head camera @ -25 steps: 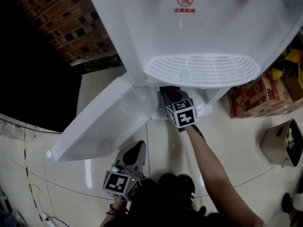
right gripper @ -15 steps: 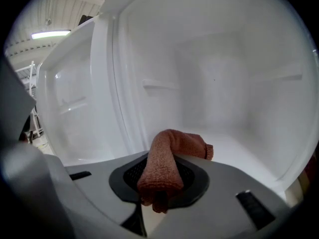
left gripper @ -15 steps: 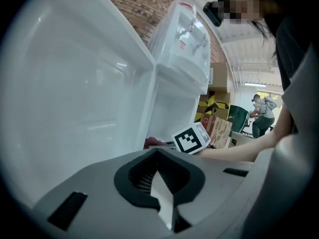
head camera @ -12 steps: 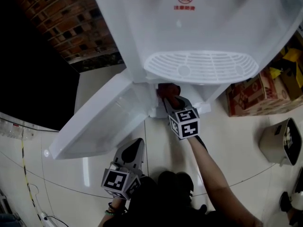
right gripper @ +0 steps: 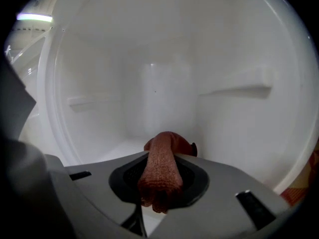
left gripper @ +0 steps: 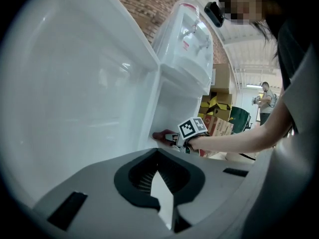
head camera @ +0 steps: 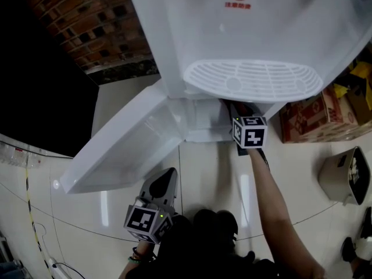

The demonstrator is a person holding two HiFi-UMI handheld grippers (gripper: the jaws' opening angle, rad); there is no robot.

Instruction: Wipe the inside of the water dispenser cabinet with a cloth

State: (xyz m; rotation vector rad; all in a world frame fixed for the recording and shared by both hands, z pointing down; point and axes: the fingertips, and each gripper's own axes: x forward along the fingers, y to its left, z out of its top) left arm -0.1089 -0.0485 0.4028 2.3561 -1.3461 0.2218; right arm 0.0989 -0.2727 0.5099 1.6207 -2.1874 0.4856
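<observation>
The right gripper reaches into the open cabinet of the white, smooth plastic water dispenser, just under its slotted drip tray, with its jaws pinching a rust-red knitted cloth. The cloth is bunched into a thick roll (coarse, ribbed weave) whose long axis runs along the jaws, its rounded far end pointing at the back wall, low over the cabinet floor. The left gripper hangs outside beside the swung-open door, jaws pressed together on nothing.

Storeroom-like space: brick wall, stacked cardboard boxes, glossy tiled floor.
</observation>
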